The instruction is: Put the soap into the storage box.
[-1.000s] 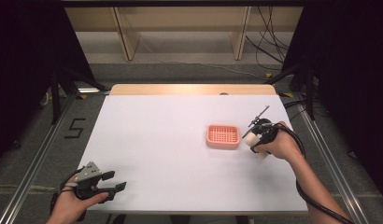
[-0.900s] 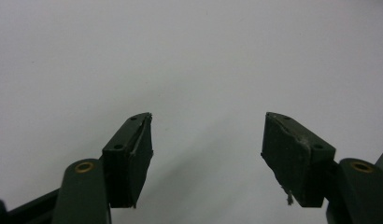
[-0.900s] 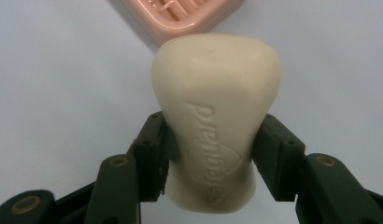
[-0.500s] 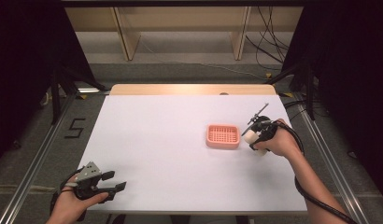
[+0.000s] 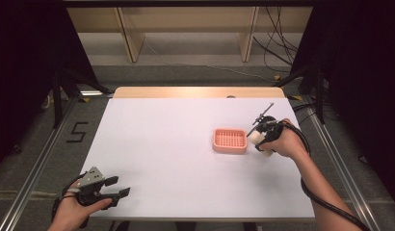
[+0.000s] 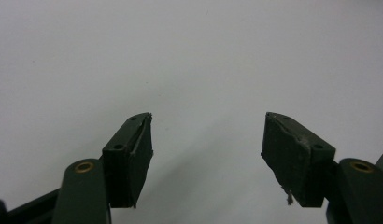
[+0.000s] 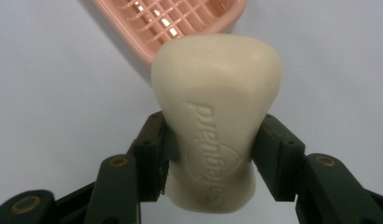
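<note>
A cream bar of soap [image 7: 215, 126] with an embossed brand name is clamped between the black jaws of my right gripper [image 7: 209, 156], which is shut on it. In the high view the right gripper [image 5: 261, 138] holds the soap [image 5: 256, 138] just right of a pink slatted soap dish [image 5: 229, 140] on the white table. The dish [image 7: 171, 21] lies close beyond the soap in the right gripper view. My left gripper [image 5: 119, 188] rests at the table's near left corner. Its jaws stand open over bare white surface, with nothing between the left gripper's pads [image 6: 206, 156].
The white table top [image 5: 162, 139] has a wooden strip along its far edge. Metal rails run along both sides of the table. Wooden shelf legs and loose cables lie on the floor beyond it. A cable trails from the right gripper down the forearm.
The right gripper with the soap has barely shifted beside the dish. The left gripper has stayed where it was.
</note>
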A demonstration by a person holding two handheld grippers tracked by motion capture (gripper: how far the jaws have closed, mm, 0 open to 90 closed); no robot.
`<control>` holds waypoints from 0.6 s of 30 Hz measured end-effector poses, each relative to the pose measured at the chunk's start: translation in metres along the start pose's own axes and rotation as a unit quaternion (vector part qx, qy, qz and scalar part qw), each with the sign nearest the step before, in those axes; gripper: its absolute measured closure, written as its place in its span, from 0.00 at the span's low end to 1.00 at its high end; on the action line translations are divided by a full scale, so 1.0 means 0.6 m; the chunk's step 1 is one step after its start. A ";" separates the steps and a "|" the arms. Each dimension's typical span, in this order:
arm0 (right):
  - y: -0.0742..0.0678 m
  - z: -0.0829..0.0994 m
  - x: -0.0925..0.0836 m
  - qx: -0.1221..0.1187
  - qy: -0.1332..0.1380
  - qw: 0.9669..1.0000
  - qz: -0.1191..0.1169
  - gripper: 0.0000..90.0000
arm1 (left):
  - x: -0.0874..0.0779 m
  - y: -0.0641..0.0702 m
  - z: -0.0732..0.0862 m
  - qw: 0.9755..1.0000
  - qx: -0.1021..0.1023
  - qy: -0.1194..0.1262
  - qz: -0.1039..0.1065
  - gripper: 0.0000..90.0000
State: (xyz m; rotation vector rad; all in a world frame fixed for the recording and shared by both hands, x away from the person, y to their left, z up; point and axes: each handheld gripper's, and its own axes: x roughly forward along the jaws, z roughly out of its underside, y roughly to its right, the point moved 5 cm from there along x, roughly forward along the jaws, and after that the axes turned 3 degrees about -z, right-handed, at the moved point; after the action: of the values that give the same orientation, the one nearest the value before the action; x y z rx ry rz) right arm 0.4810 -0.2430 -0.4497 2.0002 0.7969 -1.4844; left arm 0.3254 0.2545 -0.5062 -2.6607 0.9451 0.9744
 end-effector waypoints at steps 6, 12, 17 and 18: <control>0.001 -0.008 -0.001 -0.008 0.001 1.000 0.004 0.56 | 0.001 0.000 0.000 1.000 -0.001 0.006 -0.003 0.37; 0.002 -0.016 -0.002 -0.010 0.005 1.000 0.003 0.56 | 0.001 0.001 0.000 1.000 -0.007 0.007 -0.001 0.37; 0.003 -0.024 -0.003 -0.017 0.010 1.000 0.006 0.56 | 0.001 0.000 0.000 1.000 -0.002 0.006 -0.003 0.37; 0.002 -0.025 -0.003 -0.015 0.009 1.000 0.005 0.56 | 0.001 0.000 0.000 1.000 -0.003 0.006 -0.003 0.37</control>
State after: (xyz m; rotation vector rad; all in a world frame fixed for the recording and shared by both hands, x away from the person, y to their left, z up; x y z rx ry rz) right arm 0.4915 -0.2337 -0.4438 1.9949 0.8096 -1.4429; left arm 0.3259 0.2540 -0.5065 -2.6753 0.9392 0.9611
